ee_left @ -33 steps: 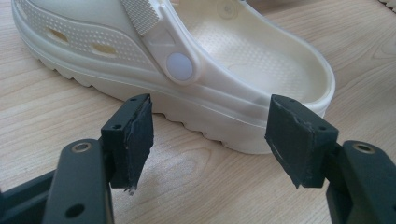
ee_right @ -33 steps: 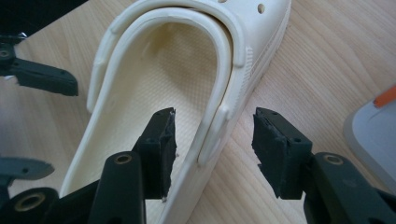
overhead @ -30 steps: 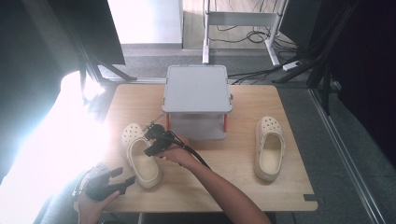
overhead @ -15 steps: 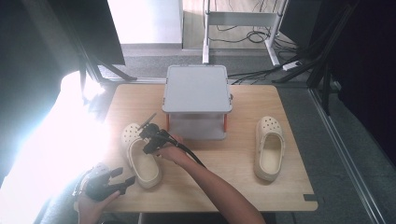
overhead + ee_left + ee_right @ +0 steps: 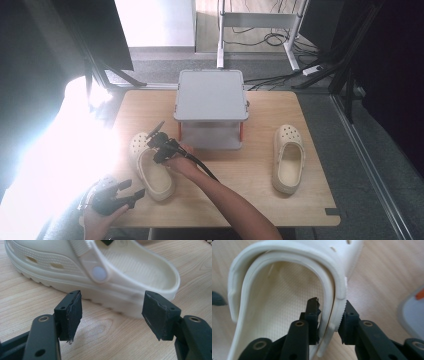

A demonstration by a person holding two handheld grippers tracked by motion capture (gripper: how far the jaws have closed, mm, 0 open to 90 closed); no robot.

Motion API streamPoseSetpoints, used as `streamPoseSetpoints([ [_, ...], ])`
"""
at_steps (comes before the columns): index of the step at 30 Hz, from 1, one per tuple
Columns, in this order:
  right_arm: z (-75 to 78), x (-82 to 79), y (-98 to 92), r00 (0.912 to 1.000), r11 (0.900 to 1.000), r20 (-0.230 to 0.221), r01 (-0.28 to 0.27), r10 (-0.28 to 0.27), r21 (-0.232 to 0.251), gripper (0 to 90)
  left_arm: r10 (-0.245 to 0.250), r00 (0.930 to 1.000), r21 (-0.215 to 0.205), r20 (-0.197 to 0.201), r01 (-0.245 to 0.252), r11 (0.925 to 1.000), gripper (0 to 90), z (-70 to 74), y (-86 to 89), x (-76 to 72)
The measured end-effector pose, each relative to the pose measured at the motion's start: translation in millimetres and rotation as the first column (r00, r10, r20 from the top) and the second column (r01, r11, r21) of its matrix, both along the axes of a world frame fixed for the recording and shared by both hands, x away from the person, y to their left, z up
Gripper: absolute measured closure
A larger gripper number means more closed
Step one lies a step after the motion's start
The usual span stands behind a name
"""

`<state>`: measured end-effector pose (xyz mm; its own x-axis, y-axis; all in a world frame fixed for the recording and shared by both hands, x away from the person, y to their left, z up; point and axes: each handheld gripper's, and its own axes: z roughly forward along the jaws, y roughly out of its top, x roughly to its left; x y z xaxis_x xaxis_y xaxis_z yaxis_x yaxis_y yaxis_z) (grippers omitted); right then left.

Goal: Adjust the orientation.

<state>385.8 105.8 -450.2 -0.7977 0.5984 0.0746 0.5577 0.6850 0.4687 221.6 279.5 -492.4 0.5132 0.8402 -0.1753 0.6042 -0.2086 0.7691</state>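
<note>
The right gripper [image 5: 159,142] has its jaws astride the side wall of the cream clog [image 5: 150,167] on the left half of the wooden table [image 5: 260,175], one jaw inside the shoe and one outside; they have just been closing and now pinch the wall and strap (clear in the right gripper view [image 5: 329,322]). The left gripper [image 5: 131,192] hangs at the near left table edge, jaws wide and holding nothing, just beside the clog's heel [image 5: 140,287]. A second cream clog [image 5: 288,159] lies well apart on the right, beyond a grey box [image 5: 210,102].
</note>
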Motion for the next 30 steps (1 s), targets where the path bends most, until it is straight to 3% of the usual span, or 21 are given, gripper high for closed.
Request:
streamPoseSetpoints([
  [11,16.3,-2.4,-19.1,0.9992,0.998,0.036,0.014,-0.017,0.068,77.6,-0.002,1.0,0.0,0.0,0.002,1.0,32.9,0.5,0.9,0.0],
  [17,24.6,-7.7,-46.9,0.9986,0.994,0.046,0.019,-0.024,0.108,77.7,0.0,1.0,-0.002,-0.008,0.0,1.0,32.9,-0.2,-1.1,0.5],
  [18,27.1,-9.4,-59.0,0.9983,0.992,0.05,0.024,-0.031,0.127,77.7,-0.001,1.0,0.003,-0.007,0.001,1.0,32.9,-0.3,-1.1,0.7],
  [30,34.5,-19.6,-113.2,0.9963,0.983,0.048,0.062,-0.071,0.175,77.7,0.002,0.9999,0.002,-0.012,-0.002,1.0,32.9,-0.9,-3.1,1.2],
])
